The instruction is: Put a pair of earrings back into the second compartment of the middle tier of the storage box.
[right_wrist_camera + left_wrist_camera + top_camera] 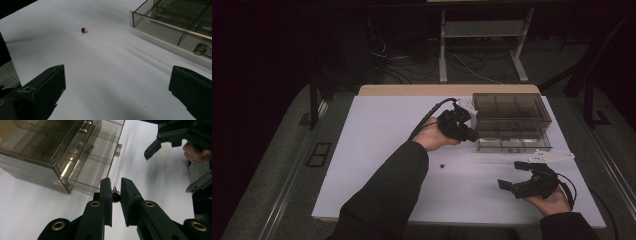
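We see a white table (pixel 377 150) with a smoky clear box (pixel 512 112) of compartments at its far right part; its drawer (pixel 513 141) is pulled out toward the person. The left gripper (pixel 473 135) is at the drawer's left front corner. In the left gripper view its jaws are nearly closed and pinch a small dark red bead (pixel 115 197) with a metal tip between them, just beside the drawer. A second red bead (pixel 443 165) lies alone on the table, well apart from the box. The right gripper (pixel 508 178) hovers over the near right part of the table, and its jaws stand wide apart with nothing between them.
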Tool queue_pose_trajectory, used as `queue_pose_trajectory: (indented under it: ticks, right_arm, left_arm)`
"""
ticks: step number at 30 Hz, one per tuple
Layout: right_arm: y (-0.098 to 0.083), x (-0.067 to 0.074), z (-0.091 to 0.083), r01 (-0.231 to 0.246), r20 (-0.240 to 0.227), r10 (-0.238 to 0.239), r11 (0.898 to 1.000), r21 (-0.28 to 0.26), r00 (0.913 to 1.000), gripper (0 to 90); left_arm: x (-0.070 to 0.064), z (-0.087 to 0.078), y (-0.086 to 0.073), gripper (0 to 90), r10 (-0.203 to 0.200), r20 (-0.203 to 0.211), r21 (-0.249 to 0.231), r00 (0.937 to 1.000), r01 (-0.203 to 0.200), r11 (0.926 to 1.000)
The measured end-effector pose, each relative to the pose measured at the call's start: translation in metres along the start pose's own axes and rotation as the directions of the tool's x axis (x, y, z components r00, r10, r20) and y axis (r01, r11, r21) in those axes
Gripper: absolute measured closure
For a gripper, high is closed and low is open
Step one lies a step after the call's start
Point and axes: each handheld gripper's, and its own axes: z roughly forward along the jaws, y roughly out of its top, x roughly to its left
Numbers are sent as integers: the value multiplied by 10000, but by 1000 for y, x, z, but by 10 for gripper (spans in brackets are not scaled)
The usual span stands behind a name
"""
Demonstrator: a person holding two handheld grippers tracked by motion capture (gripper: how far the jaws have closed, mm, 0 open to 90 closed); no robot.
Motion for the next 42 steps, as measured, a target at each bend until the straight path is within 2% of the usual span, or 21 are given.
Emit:
queue_pose_trajectory:
  ticks: [8,18,27,30,38,39,42]
  right_arm:
    - [0,0,0,30,-20,-30,10000,-2,10000,3]
    - [0,0,0,40,-42,-40,10000,-8,10000,3]
    - [0,1,0,16,-101,-16,10000,0,9999,3]
    - [0,0,0,32,-104,-32,10000,-38,9999,3]
    - [1,1,0,-30,-144,30,10000,-40,9999,4]
    - [1,1,0,-29,-147,28,10000,-42,9999,3]
    - [1,1,1,-10,-152,9,10000,-28,9999,3]
  left_arm:
    - [0,14,20,789,250,148,-155,9996,-248,9996]
    - [-3,36,38,789,331,367,-577,9988,-310,9979]
    - [-3,63,40,788,94,587,-1003,9982,-35,9950]
    - [-1,71,39,788,-234,716,-1270,9972,324,9914]
    - [1,85,40,788,-288,596,-1469,9978,373,9884]
    - [0,87,41,788,-417,566,-1602,9975,502,9858]
    - [0,91,41,788,-536,512,-1663,9973,614,9842]
